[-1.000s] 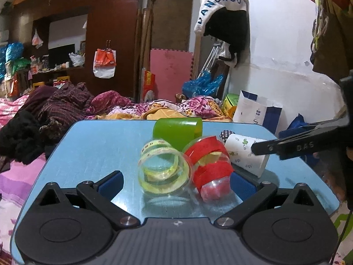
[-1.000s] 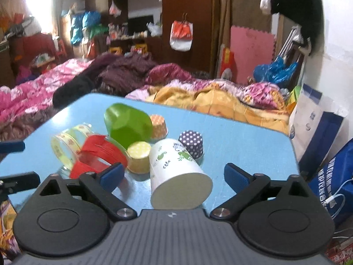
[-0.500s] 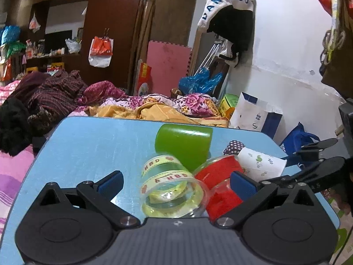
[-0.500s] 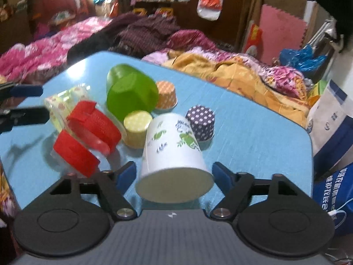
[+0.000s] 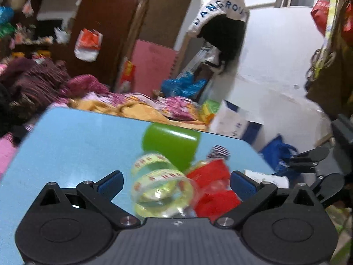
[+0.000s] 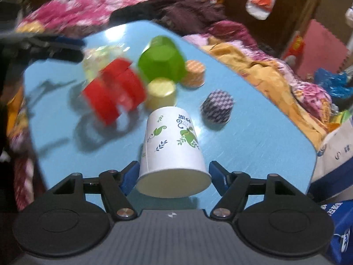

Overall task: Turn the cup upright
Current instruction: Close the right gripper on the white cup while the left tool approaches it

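A white paper cup with green leaf print (image 6: 172, 152) is held between the blue pads of my right gripper (image 6: 173, 176), lifted off the blue table (image 6: 253, 137) and tilted, its wide rim toward the camera. The right gripper is shut on it. In the left wrist view a sliver of the cup (image 5: 268, 178) shows at the right. My left gripper (image 5: 176, 182) is open; a clear cup with yellow-green tape bands (image 5: 161, 187) and a clear cup with red bands (image 5: 215, 190) lie between its fingers, not gripped.
A green cup (image 6: 162, 60) lies on its side mid-table. Small yellow (image 6: 161, 92), orange (image 6: 194, 72) and purple checked (image 6: 217, 107) cupcake liners stand around it. Bedding and clothes surround the table; bags stand to the right.
My right gripper has closed on the paper cup and lifted it, tilting downward over the table. My left gripper has moved closer to the taped cups and tilted upward.
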The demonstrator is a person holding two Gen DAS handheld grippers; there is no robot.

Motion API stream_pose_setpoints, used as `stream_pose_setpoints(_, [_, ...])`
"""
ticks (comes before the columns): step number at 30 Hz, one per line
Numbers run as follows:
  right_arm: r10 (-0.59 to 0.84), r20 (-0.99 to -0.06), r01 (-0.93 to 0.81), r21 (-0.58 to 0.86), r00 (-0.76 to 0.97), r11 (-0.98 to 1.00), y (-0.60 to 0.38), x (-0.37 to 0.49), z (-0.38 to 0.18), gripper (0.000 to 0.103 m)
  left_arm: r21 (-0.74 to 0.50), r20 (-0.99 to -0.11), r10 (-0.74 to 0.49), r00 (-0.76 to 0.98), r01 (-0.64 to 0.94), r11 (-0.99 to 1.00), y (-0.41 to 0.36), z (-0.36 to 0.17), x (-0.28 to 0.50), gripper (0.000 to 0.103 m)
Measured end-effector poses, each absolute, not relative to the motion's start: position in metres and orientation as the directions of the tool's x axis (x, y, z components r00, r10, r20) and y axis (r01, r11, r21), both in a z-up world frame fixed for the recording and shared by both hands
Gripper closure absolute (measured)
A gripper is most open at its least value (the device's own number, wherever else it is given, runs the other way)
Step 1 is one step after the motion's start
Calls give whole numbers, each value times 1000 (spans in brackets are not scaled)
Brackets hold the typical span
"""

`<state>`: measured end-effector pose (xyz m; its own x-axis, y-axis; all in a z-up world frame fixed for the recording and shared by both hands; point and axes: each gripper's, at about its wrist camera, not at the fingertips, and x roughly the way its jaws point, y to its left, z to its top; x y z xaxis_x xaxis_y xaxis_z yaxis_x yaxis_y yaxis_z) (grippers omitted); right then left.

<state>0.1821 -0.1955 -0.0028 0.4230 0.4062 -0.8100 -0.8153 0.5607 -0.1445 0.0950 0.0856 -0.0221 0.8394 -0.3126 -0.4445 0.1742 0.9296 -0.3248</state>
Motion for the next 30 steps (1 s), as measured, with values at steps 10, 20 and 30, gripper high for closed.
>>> stream_pose_setpoints(10, [400,-872,-943,-175,282,284,-164,166,-3,34,-277,-421,-326,846,222,935,79,-27,79,0])
stream_pose_setpoints(20, [353,-926,-986,-159,134,-43,-131,185,6,34,-174,-435,-382,815,341,924,62,-22,66,0])
stream_pose_setpoints(30, [304,-950,-963,-142,68,-227,-121,189,-13,34,135,-529,-428,733,571,810,13,11,59,0])
